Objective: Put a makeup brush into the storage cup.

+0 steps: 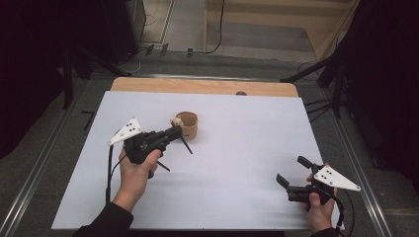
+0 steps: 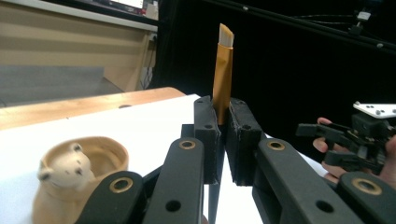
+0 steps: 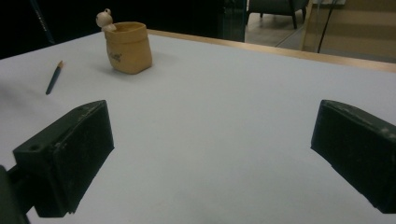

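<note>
The left gripper (image 1: 174, 132) was held above the left half of the white table cover (image 1: 237, 163), its jaws drawn together on a gold-brown pencil (image 2: 222, 74). In the left gripper view the pencil stood upright between the two black pads (image 2: 206, 135), its flat pale end uppermost and its dark lower part showing below the jaws. In the high view that lower part slanted down from the jaws toward the cover, with its shadow lying beside it.

Just beyond the left gripper's jaws sat a tan ceramic pencil cup (image 1: 188, 125) with a small bear figure (image 2: 67, 165) on its rim. The cup stood upright on the cover, in the left-centre part toward the far edge. In the left gripper view its inside appeared empty as far as it could be seen.

In the right gripper view the pointed end of a pencil showed to the left of the cup; whether it touched the cover could not be told.

The right gripper (image 1: 291, 173) was held low at the near right corner of the cover, well apart from the cup. Its jaws stood wide with nothing between them.
</note>
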Action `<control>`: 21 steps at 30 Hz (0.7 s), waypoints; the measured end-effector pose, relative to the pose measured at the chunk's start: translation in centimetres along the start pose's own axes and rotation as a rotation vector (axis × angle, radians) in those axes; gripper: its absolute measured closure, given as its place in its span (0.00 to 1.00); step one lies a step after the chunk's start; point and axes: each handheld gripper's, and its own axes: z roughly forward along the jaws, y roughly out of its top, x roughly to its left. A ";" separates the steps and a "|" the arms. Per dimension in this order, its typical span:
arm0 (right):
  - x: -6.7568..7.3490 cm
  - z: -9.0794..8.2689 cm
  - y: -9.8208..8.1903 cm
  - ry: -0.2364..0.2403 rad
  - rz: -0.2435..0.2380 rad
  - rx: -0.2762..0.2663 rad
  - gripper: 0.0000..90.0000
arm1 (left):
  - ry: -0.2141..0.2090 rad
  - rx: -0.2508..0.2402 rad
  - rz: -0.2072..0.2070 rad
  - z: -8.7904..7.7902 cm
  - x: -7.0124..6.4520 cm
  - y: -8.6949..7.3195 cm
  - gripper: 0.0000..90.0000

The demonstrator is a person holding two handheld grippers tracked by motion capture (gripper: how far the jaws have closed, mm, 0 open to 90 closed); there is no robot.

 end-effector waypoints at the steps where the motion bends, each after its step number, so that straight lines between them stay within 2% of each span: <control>1: 0.0 0.0 0.0 0.000 -0.002 -0.004 0.00 | 0.007 -0.008 -0.002 0.0 0.1 0.4 0.94; 9: 0.1 0.0 0.1 -0.002 -0.005 -0.007 0.00 | 0.051 -0.043 0.007 -0.4 1.5 2.8 0.94; 15: 0.1 0.3 -0.2 -0.003 -0.029 0.005 0.00 | 0.087 -0.037 0.035 0.0 2.0 3.9 0.94; 19: -0.1 0.2 -0.4 -0.009 -0.017 0.008 0.00 | 0.106 -0.029 0.053 0.6 2.2 4.4 0.94; 21: -0.2 0.2 -0.4 -0.009 -0.012 0.003 0.00 | 0.113 -0.030 0.047 0.8 2.4 4.6 0.94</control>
